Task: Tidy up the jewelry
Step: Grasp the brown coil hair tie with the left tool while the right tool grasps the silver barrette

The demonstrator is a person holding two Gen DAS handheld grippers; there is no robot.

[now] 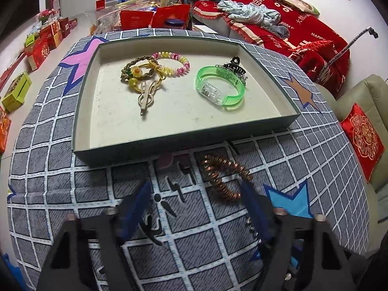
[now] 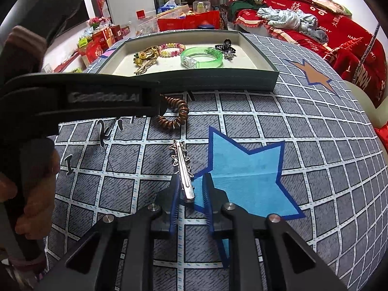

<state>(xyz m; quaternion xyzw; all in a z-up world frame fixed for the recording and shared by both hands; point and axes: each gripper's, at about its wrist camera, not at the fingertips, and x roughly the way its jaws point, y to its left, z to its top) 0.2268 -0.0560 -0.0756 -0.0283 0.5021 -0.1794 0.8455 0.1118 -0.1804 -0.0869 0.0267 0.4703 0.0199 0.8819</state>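
A shallow grey box tray [image 1: 184, 143] [image 2: 194, 78] on the checked cloth holds a green bangle [image 1: 219, 88] [image 2: 201, 58], a pink-yellow bead bracelet [image 1: 173, 64] [image 2: 172, 48], a braided hair tie with a yellow flower [image 1: 137, 71], a cream hair clip [image 1: 145, 97] and a black claw clip [image 1: 234, 66] [image 2: 225, 46]. A brown spiral hair tie [image 1: 224, 177] [image 2: 175, 115] lies on the cloth in front of the tray. My left gripper [image 1: 194, 194] is open just behind it. My right gripper [image 2: 190, 186] has its fingers around a silver star hair clip [image 2: 183, 169], which lies on the cloth.
The left gripper's body and the hand that holds it [image 2: 36, 121] fill the left of the right wrist view. A sofa with red cushions [image 1: 291, 31] stands to the right, and red gift boxes [image 1: 46, 41] sit on the floor at left. A cluttered table [image 1: 155, 12] lies beyond the tray.
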